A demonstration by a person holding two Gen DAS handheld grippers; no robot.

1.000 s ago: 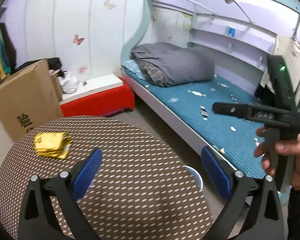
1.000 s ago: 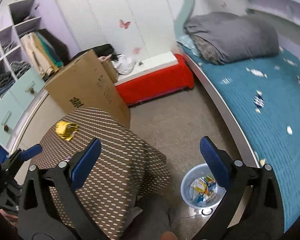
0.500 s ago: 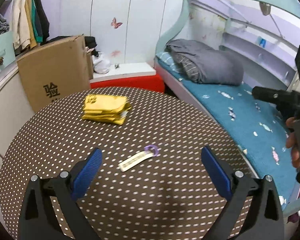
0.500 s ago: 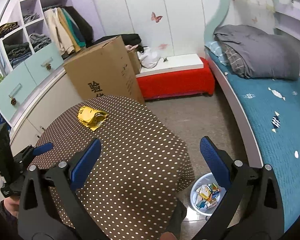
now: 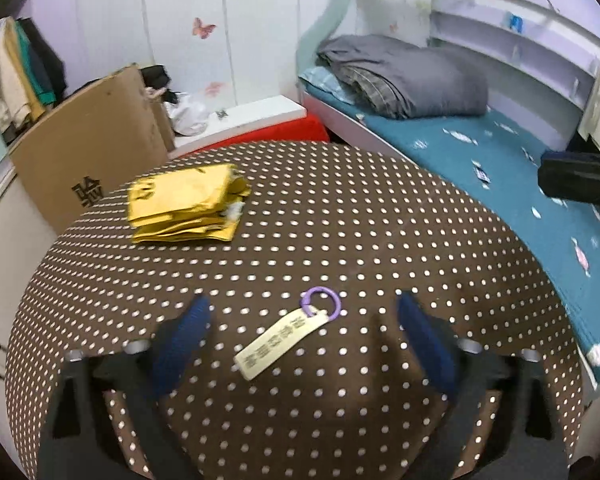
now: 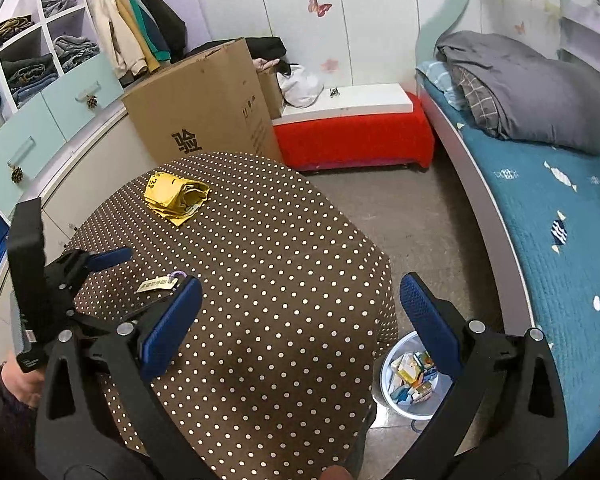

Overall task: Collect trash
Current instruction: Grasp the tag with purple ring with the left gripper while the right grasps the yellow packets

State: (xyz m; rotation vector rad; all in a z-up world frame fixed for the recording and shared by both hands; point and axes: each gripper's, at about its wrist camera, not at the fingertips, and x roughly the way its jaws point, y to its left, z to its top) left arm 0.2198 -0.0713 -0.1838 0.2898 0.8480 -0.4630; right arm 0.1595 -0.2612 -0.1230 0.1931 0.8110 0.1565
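My left gripper was closing, its fingers straddling but not pressing the paper tag lying flat on the desk. Light, thin and stiff, it probably needed pinching across its edges. My right gripper stood wide open, empty.

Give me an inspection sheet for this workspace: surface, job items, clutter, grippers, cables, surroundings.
Surface: round table in brown white-dotted cloth.
Job's things: cream paper tag with purple ring and stack of yellow foil packets lie on it; pale blue plastic waste bin, partly filled, stands on the floor beside it.
Clutter: nothing else seen on the table.
Grippers: left hand-held gripper closing, tag between its fingers, not yet pinched; right hand-held gripper open, empty.
Cables: nothing seen.
Surroundings: brown cardboard box, red bench, bed with teal sheet.
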